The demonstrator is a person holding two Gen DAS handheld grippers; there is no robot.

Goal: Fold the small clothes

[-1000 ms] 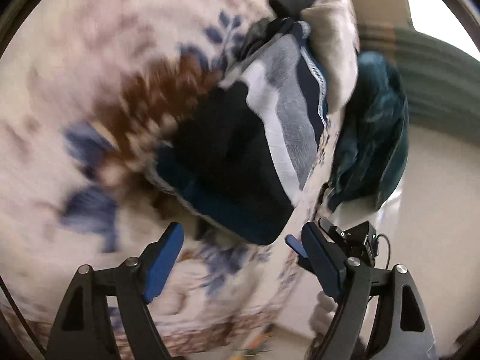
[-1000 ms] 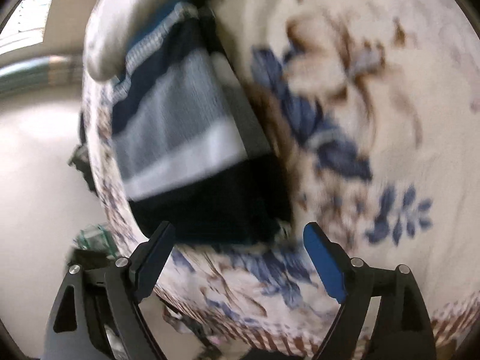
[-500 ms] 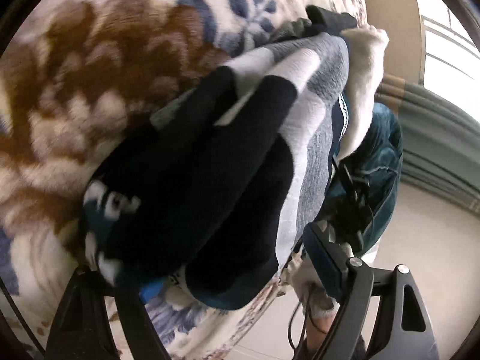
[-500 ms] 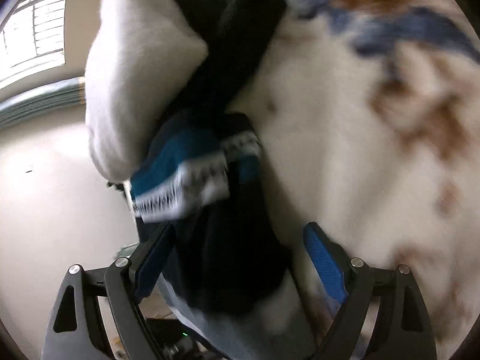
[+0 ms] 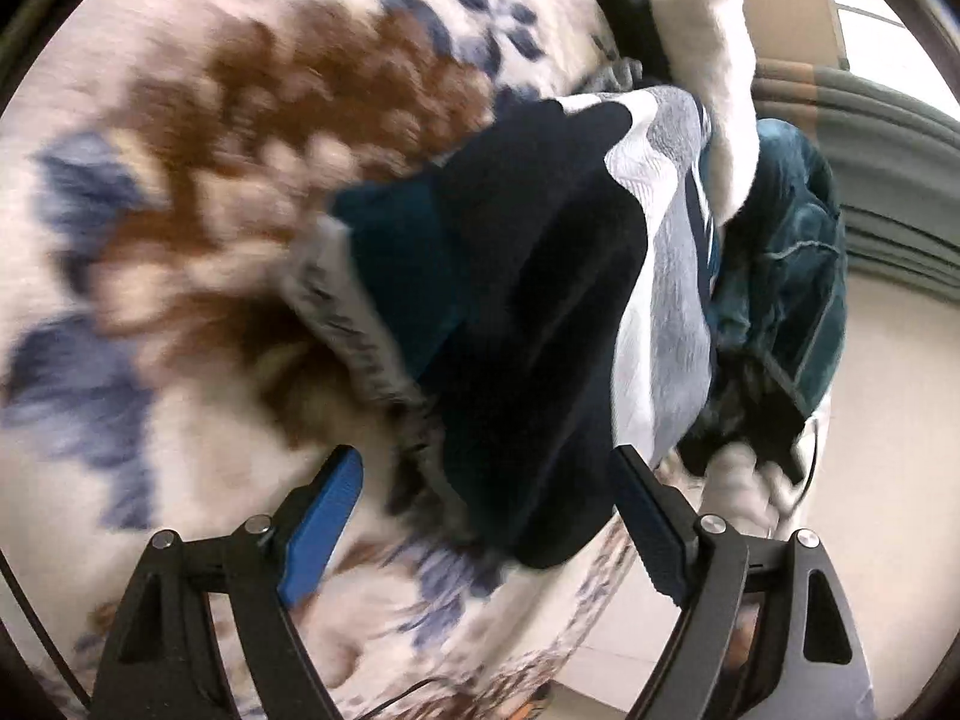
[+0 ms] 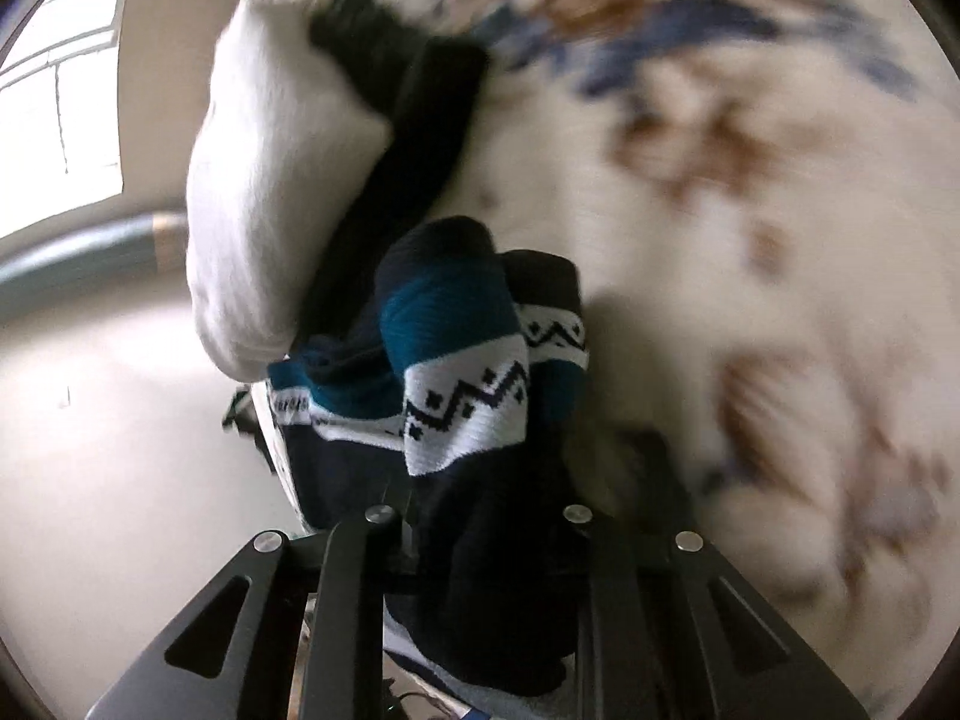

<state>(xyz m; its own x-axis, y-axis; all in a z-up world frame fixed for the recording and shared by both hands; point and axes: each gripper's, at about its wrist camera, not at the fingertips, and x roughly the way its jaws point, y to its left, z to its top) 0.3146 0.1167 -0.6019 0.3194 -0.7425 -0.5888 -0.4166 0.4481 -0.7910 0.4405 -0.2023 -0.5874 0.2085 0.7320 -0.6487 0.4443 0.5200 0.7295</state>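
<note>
A dark navy sock pair with teal and white patterned bands (image 6: 462, 396) lies at the edge of a floral blanket (image 6: 750, 192). My right gripper (image 6: 480, 516) is shut on the navy end of the socks; its fingertips are buried in the fabric. In the left wrist view the same navy, teal and grey-white striped socks (image 5: 540, 312) lie ahead of my left gripper (image 5: 486, 516), which is open and empty, with blue pads (image 5: 327, 516) either side of the sock's near end.
A white fluffy garment (image 6: 264, 204) and a black one (image 6: 420, 120) lie beyond the socks. A teal velvet cloth (image 5: 780, 276) hangs past the blanket's right edge. Pale floor (image 6: 108, 420) lies beyond the edge.
My right gripper has closed on the socks; it was open half a second ago. My left gripper pulled back from the socks and stays open.
</note>
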